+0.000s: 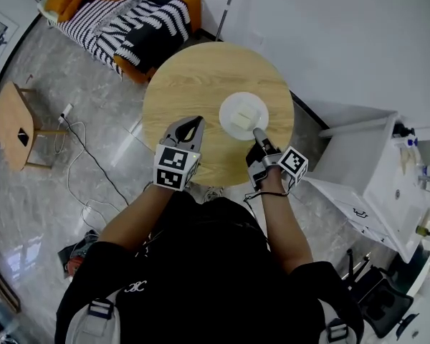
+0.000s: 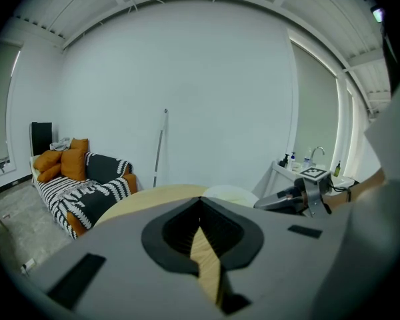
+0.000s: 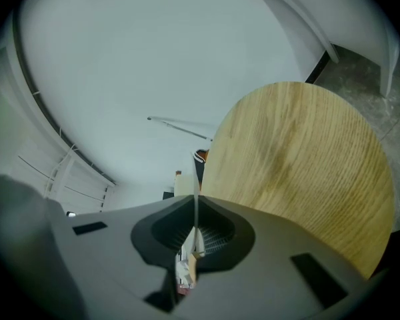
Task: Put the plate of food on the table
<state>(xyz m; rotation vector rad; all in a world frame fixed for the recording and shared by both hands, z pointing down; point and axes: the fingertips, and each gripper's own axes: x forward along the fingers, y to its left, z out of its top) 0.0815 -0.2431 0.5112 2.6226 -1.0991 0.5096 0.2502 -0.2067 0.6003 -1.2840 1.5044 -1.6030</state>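
A white plate (image 1: pixel 244 113) with a pale block of food (image 1: pixel 245 117) is over the right half of the round wooden table (image 1: pixel 193 77). My right gripper (image 1: pixel 256 131) is shut on the plate's near rim. In the right gripper view the rim shows as a thin edge-on line between the jaws (image 3: pixel 196 202). I cannot tell whether the plate rests on the wood. My left gripper (image 1: pixel 197 119) is shut and empty over the table, left of the plate. The left gripper view shows its jaws (image 2: pixel 200 202) closed, with the plate (image 2: pixel 230 193) and right gripper (image 2: pixel 280 202) beyond.
A sofa (image 1: pixel 122 20) with orange cushions and a striped blanket stands beyond the table. A small wooden stool (image 1: pixel 18 124) and a cable (image 1: pixel 86 163) are on the floor at left. A white counter (image 1: pixel 373 170) stands close at the right.
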